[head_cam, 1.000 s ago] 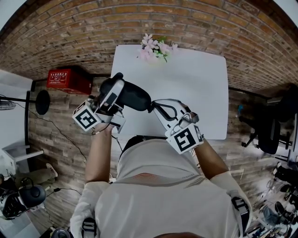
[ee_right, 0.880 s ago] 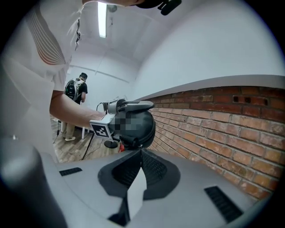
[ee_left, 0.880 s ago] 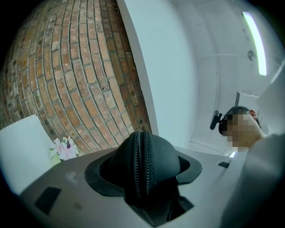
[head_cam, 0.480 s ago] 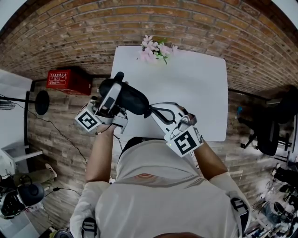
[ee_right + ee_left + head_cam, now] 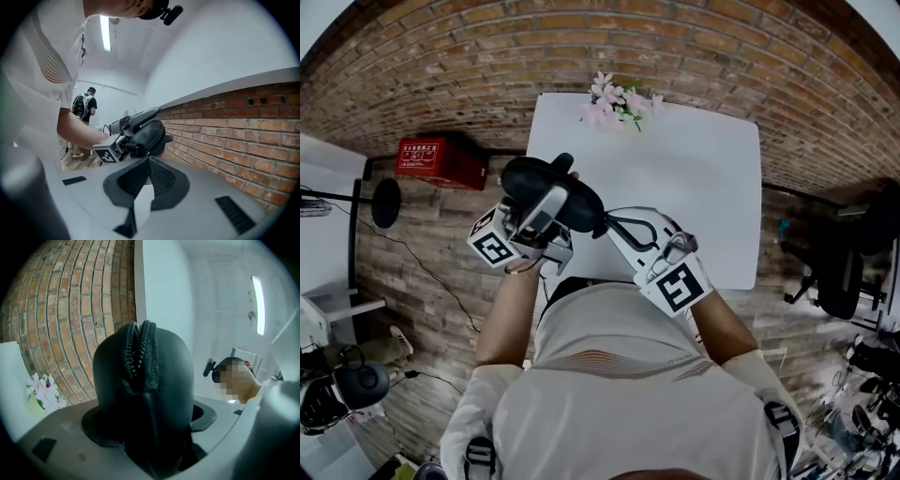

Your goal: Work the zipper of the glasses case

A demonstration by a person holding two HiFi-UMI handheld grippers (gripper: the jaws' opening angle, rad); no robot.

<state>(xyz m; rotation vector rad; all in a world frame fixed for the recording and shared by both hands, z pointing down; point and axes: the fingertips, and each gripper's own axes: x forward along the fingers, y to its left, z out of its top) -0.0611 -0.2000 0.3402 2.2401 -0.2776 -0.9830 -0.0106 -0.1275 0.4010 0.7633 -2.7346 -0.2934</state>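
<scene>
1. Nearest, the person's pale shirt [image 5: 619, 394] fills 6 o'clock in the head view.
2. The marker cubes [image 5: 495, 248] show only black-and-white square patterns, no letters.
3. The left gripper [image 5: 546, 192] holds the black glasses case [image 5: 581, 202] in the air over the table's 9 o'clock edge. Its jaws, just opened wider, straddle the case with pads on its sides.
4. The right gripper [image 5: 609, 223], at the case's 4 o'clock, has its jaws closed together at the case's end. What they pinch cannot be told.
5. On the white table [image 5: 694, 187], pink flowers [image 5: 619, 101] sit at its 12 o'clock edge.
6. A red box [image 5: 439, 159], at the case's 9 o'clock, has lettering too small to read.
</scene>
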